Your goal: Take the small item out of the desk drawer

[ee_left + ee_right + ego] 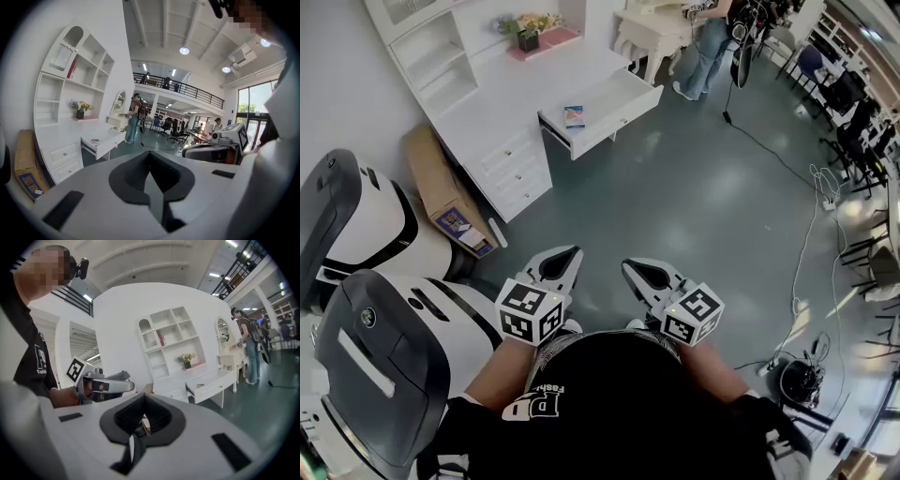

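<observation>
A: Item (pixel 574 116), where is it?
B: In the open drawer (pixel 614 117) of the white bench (pixel 502 103). It lies flat near one end. Blue and white, too small to read. Nothing touches it.
A: Grippers?
B: Both are low, close to the holder's body and side by side. They're well apart from the bench and pointed roughly toward it. Left gripper (pixel 576 251): fingers together, nothing between them. Right gripper (pixel 626 265): fingers together too, empty.
A: Do the gripper views agree?
B: Yes. In the left gripper view the fingers meet in one seam, with the drawer far beyond them. The right gripper view shows the same, with only a thin sliver of background at the seam. The left gripper shows at that view's left, held in a hand.
A: Anything around the bench?
B: A cardboard box (pixel 441 192) on the floor just beside it, and a flower pot (pixel 528 39) at its back. Another person (pixel 708 47) stands beyond the drawer.
</observation>
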Motion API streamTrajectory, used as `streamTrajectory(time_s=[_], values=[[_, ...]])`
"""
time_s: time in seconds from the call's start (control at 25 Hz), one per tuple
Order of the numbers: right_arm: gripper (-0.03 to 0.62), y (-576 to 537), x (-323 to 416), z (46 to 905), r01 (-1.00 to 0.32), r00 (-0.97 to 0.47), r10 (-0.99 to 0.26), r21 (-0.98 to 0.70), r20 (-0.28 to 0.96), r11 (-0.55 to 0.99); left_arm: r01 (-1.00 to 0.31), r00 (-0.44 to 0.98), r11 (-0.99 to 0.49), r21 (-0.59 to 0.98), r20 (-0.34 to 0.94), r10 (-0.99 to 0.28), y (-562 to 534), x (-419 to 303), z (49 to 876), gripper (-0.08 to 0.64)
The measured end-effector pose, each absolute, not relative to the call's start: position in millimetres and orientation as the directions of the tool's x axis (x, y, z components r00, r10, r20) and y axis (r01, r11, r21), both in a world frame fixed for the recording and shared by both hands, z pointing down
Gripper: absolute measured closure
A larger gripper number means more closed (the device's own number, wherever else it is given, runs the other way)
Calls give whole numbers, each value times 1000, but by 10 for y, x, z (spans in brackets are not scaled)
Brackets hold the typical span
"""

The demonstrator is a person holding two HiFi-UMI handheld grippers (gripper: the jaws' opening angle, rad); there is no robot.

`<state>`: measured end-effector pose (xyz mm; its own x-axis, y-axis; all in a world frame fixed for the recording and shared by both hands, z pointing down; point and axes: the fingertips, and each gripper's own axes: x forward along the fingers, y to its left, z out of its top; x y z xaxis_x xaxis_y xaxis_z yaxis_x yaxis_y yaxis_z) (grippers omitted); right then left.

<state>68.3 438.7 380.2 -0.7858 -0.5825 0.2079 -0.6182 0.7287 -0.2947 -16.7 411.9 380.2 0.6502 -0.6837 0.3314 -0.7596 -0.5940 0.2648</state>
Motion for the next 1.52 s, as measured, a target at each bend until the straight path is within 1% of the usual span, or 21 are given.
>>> streamTrajectory(time_s=[0.16,0.4,0.6,0.92,1.52], values=[[583,4379,587,3810,-646,-764,-606,-241,224,725,-758,652,-591,275,331,-683,4134,-279,3826,546],[583,4417,293,3768,-621,-783,-583,-229,216,749,-766,643,-584,269,333,-690,4144,-541,3852,546],[583,4372,122,3776,-648,-762,-612,-239,213,723,-760,650,-592,268,341,-679,4164,-746,3922,546],[583,4306,100,3791,-693,-721,-658,-269,219,669,-753,658,-593,285,333,-675,4150,-893,3950,546],[583,3746,-92,3869,-665,-745,-632,-312,213,679,-787,616,-534,309,353,-704,3741,-1076,4074,546]])
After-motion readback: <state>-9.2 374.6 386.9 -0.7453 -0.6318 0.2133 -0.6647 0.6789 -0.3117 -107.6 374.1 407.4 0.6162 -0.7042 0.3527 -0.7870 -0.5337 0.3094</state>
